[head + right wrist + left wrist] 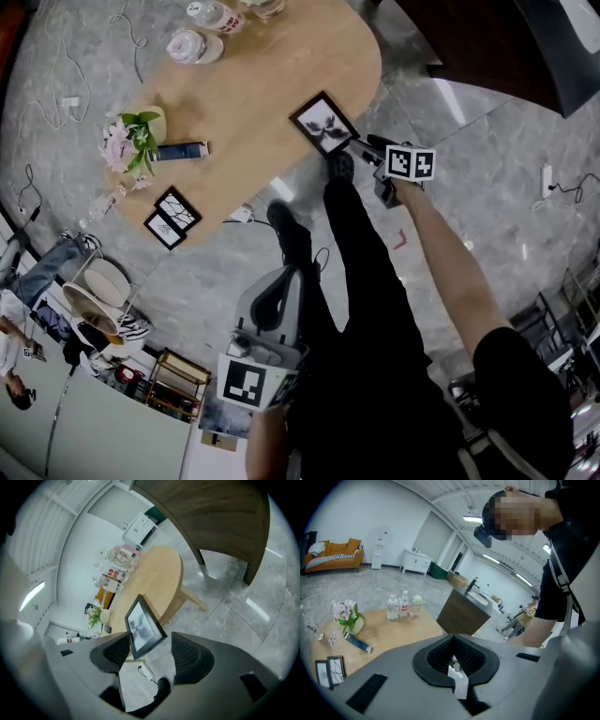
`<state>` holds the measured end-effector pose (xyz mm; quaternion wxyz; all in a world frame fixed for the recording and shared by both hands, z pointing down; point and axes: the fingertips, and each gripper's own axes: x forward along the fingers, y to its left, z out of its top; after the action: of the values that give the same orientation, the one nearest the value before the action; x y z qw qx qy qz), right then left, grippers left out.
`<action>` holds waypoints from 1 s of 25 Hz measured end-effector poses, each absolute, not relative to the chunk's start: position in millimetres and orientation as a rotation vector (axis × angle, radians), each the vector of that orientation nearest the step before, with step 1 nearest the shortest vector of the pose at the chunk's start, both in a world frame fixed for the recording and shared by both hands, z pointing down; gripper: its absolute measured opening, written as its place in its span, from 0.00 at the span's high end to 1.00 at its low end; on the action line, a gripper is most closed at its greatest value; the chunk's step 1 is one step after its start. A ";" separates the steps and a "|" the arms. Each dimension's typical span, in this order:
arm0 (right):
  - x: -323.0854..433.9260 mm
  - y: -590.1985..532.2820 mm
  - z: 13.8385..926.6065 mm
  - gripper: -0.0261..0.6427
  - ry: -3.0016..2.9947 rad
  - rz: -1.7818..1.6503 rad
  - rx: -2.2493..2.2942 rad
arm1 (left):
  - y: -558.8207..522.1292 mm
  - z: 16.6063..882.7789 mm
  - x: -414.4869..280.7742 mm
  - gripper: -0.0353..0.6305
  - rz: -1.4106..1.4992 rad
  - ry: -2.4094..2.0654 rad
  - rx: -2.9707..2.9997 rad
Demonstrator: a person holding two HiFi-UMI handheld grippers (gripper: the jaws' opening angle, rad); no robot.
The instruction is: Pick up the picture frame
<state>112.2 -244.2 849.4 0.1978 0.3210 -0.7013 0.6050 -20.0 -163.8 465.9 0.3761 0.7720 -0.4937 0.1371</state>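
Observation:
A black picture frame (323,123) with a dark plant print lies at the near right edge of the oval wooden table (253,94). My right gripper (356,146) is at that edge, open. In the right gripper view the picture frame (143,626) stands tilted between the two pads of the right gripper (152,645); its left edge is close to the left pad, and the right pad is well apart from it. My left gripper (281,283) hangs low over the floor, away from the table. The left gripper (454,660) has its pads nearly together, with nothing between them.
Two small black frames (171,217) lie at the table's near left edge. A vase of flowers (131,139), a dark flat bar (183,150) and water bottles (202,30) stand further back. A dark wood cabinet (487,37) is on the right, and a power strip (242,214) lies on the floor.

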 end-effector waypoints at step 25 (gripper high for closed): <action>84.5 -243.8 876.8 0.80 -1.886 1.971 0.911 | -145.1 486.4 -52.3 0.93 0.301 -1.374 1.904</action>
<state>84.5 -243.8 876.8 0.1324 0.3139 -0.6499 0.6794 -52.3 -145.1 486.4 0.3777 0.7448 -0.5374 0.1177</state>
